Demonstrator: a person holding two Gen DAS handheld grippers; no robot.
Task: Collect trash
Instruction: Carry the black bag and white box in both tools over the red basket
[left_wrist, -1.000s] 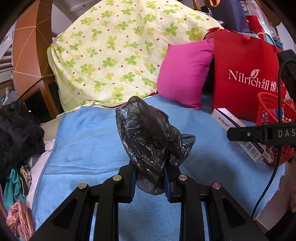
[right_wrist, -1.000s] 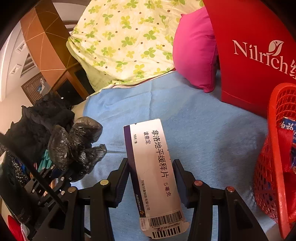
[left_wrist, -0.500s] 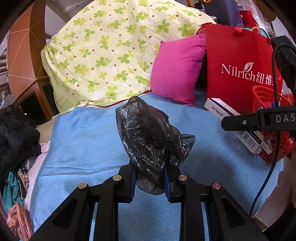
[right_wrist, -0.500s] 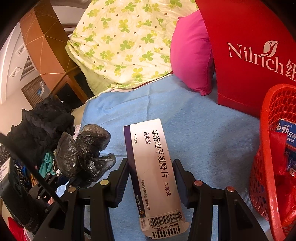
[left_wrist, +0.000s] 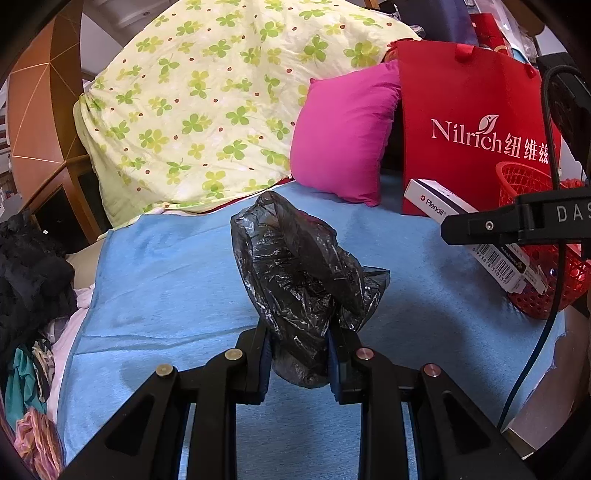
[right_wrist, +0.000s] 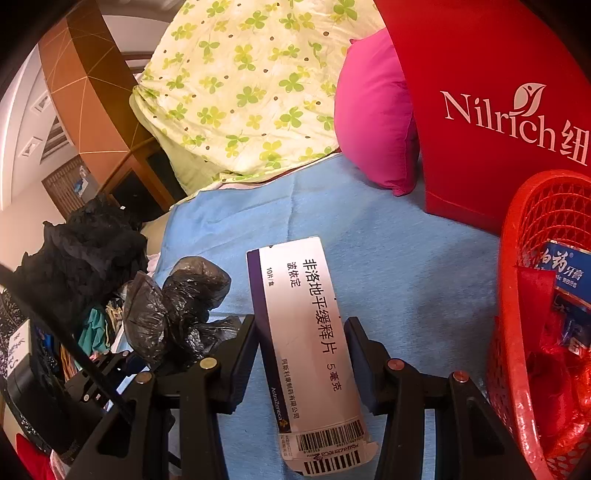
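The left gripper (left_wrist: 299, 363) clamps a crinkled, glossy black plastic bag (left_wrist: 299, 280) above the blue fleece blanket (left_wrist: 166, 288). The right gripper (right_wrist: 301, 354) grips a long, flat cardboard medicine box (right_wrist: 306, 332), left of the red mesh basket (right_wrist: 513, 295).

Left gripper (left_wrist: 299, 354) clamped on black bag (left_wrist: 299, 280); right gripper (right_wrist: 301, 350) pinching medicine box (right_wrist: 306, 332), both angled downward.

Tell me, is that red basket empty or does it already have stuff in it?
Not empty. Inside the red mesh basket, the right wrist view shows a blue toothpaste box and crumpled red wrapping.
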